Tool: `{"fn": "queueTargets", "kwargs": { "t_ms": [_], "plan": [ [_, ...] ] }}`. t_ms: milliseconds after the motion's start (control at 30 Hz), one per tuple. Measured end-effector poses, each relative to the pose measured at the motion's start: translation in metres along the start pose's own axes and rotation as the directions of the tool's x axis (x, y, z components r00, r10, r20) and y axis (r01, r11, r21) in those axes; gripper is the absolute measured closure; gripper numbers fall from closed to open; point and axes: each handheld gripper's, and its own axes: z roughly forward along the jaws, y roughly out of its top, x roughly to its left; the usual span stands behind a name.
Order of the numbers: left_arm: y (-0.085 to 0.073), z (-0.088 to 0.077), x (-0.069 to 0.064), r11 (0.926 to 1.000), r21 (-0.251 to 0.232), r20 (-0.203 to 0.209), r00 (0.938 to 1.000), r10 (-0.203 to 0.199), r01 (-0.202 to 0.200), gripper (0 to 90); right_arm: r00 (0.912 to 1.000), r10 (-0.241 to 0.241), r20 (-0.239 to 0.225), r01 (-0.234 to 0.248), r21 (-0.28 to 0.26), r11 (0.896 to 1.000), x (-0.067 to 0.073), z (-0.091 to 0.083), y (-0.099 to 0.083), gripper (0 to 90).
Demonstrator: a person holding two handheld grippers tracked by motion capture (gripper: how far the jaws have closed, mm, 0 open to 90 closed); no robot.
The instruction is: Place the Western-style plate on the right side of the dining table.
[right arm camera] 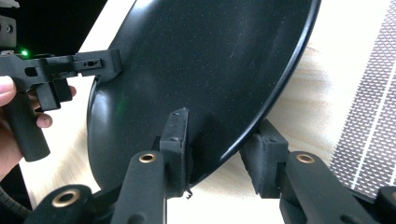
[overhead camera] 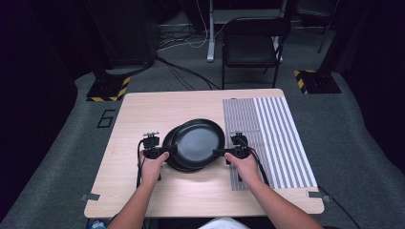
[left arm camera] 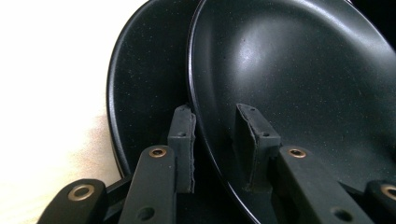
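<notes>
Gripping the top plate [overhead camera: 198,140] at opposite rims: I am clamping left gripper [overhead camera: 168,150] and right gripper [overhead camera: 220,152] fingers on it for a balanced lift. It is resting offset on the lower plate [overhead camera: 168,151], mid-worktop [overhead camera: 143,114].

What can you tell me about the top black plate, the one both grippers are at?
The top plate is round, shallow and matte black with a faint speckle and a soft sheen, maybe ceramic or melamine. It lies tilted, offset to the right over a second black plate on the wooden table. The left gripper straddles its left rim; the right gripper clamps its right rim.
</notes>
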Motion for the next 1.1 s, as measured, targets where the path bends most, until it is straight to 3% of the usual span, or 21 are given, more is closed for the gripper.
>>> {"fn": "queueTargets", "kwargs": {
  "t_ms": [800,1100],
  "plan": [
    [0.003,-0.012,-0.019,0.9987,-0.036,0.040,0.9985,0.039,-0.038,69.3,0.9987,-0.044,-0.027,0.043,-0.031,0.999,0.004,-0.026,0.001,63.1],
    [0.001,-0.013,-0.022,0.9986,-0.031,0.027,0.9987,0.043,-0.043,69.7,0.9979,-0.033,-0.056,0.031,-0.027,0.999,0.001,-0.026,-0.002,64.8]
  ]
}}
